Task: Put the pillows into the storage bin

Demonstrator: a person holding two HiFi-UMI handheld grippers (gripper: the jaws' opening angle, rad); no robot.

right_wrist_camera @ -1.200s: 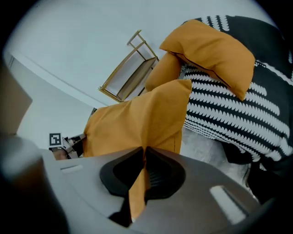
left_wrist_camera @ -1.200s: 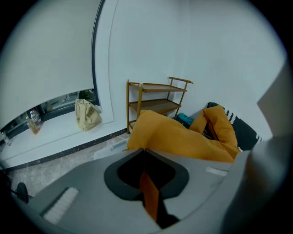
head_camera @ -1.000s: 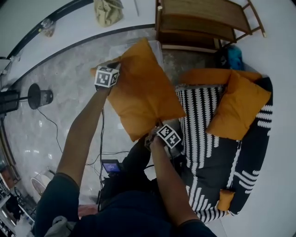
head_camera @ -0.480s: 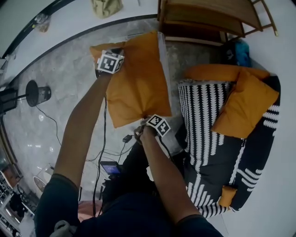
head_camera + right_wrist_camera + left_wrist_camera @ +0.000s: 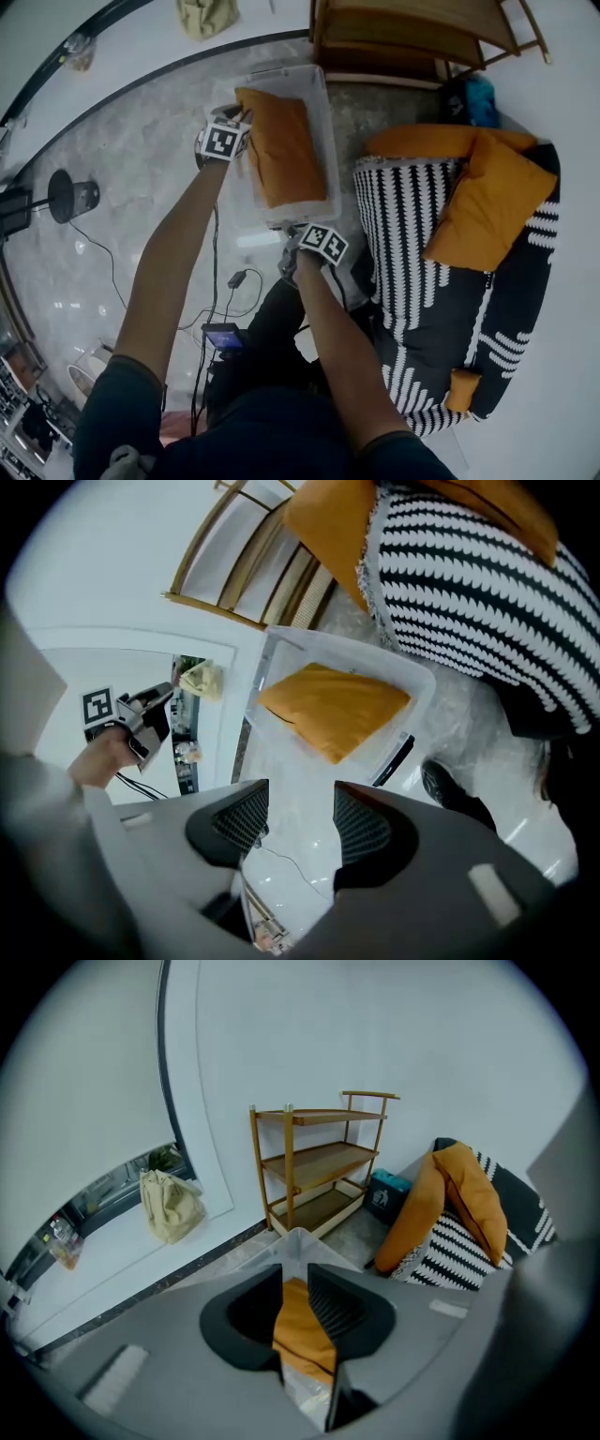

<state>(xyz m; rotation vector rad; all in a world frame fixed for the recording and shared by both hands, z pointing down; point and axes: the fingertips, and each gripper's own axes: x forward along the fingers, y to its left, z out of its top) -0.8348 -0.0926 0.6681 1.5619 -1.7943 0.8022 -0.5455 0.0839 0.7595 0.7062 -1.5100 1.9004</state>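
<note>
An orange pillow lies inside the clear storage bin on the floor. My left gripper hovers at the pillow's upper left corner. Its jaws are opening, and in the left gripper view the left gripper shows the pillow through a narrow gap. My right gripper sits just off the bin's near end. Its jaws are opening wide, and the right gripper has nothing between its jaws. The pillow rests in the bin beyond them. Two more orange pillows lean on the striped sofa.
A wooden shelf stands right behind the bin. A beige bag sits by the wall. Cables trail over the marble floor near my legs, and a black stand is at the left. A teal box sits beside the sofa.
The pillow, carried in the air between both grippers, has come down into the bin. Both grippers have let go of it, and the right one has drawn back.
</note>
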